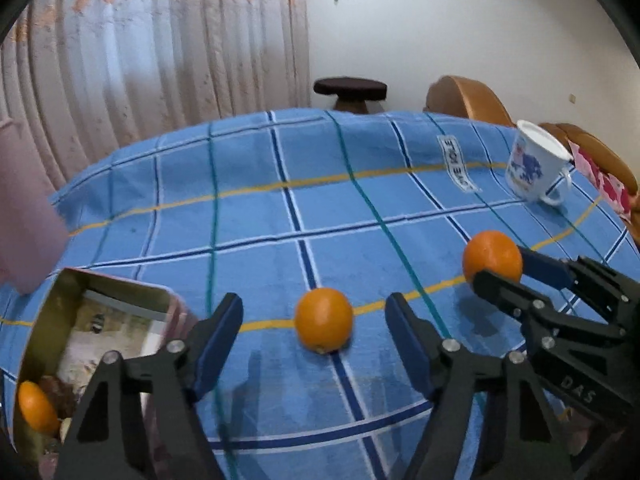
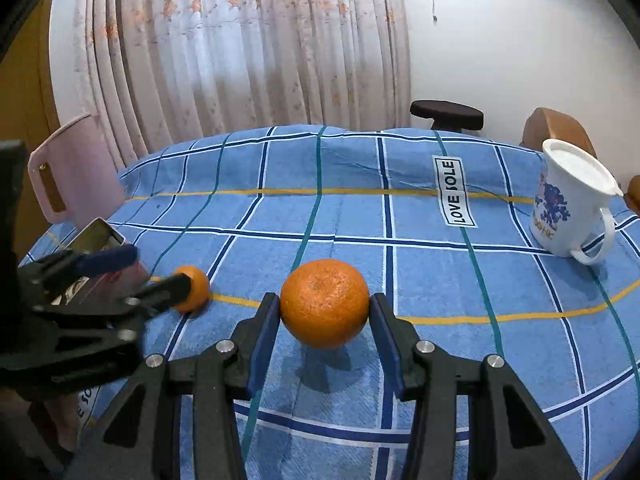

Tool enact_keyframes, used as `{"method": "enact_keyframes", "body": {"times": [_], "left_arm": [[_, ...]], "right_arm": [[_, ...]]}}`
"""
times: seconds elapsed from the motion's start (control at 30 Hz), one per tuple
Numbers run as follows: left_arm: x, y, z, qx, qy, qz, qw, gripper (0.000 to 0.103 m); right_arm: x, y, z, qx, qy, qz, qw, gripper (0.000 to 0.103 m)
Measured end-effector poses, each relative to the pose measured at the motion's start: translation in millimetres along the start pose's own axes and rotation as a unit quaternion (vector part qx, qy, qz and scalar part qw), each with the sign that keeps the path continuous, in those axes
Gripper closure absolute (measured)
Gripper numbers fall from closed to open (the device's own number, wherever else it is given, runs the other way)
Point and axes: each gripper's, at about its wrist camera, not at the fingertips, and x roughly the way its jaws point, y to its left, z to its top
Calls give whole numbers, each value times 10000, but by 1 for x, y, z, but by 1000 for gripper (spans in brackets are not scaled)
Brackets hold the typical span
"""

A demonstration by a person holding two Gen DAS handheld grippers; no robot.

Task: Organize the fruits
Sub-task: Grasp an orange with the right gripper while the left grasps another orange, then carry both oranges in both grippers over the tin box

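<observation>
I've got the right gripper (image 2: 325,312) pinched on one orange (image 2: 325,304) just off the cloth, while my left gripper (image 1: 314,322) hangs wide around the other orange (image 1: 324,319), tin (image 1: 52,344) at its left for drop-offs.

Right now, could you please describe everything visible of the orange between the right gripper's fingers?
The round orange fruit with dimpled peel sits on the blue checked tablecloth, casting a shadow toward the camera. It looks whole and unpeeled, with a small stem dimple near its top. The right gripper brackets it, blue pads at or very near both sides; firm contact cannot be confirmed. In the left wrist view it lies right of a second orange.
</observation>
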Motion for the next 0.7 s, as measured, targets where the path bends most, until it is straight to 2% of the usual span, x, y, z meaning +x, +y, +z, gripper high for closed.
{"method": "enact_keyframes", "body": {"times": [0.07, 0.2, 0.23, 0.43, 0.7], "left_arm": [[8, -2, -1, 48, 89, -38, 9999, 48], [24, 4, -5, -85, 355, -199, 9991, 58], [26, 5, -6, -103, 380, -266, 9989, 66], [20, 10, -9, -242, 251, -394, 9986, 67], [-3, -1, -11, 45, -354, -216, 9991, 67]], "right_arm": [[2, 0, 0, -6, 27, 47, 10000, 55], [3, 0, 0, 14, 65, 88, 9999, 55], [3, 0, 0, 18, 72, 95, 9999, 55], [1, -1, -1, 33, 14, 167, 9999, 55], [-11, 3, -2, -93, -299, 327, 9990, 55]]}}
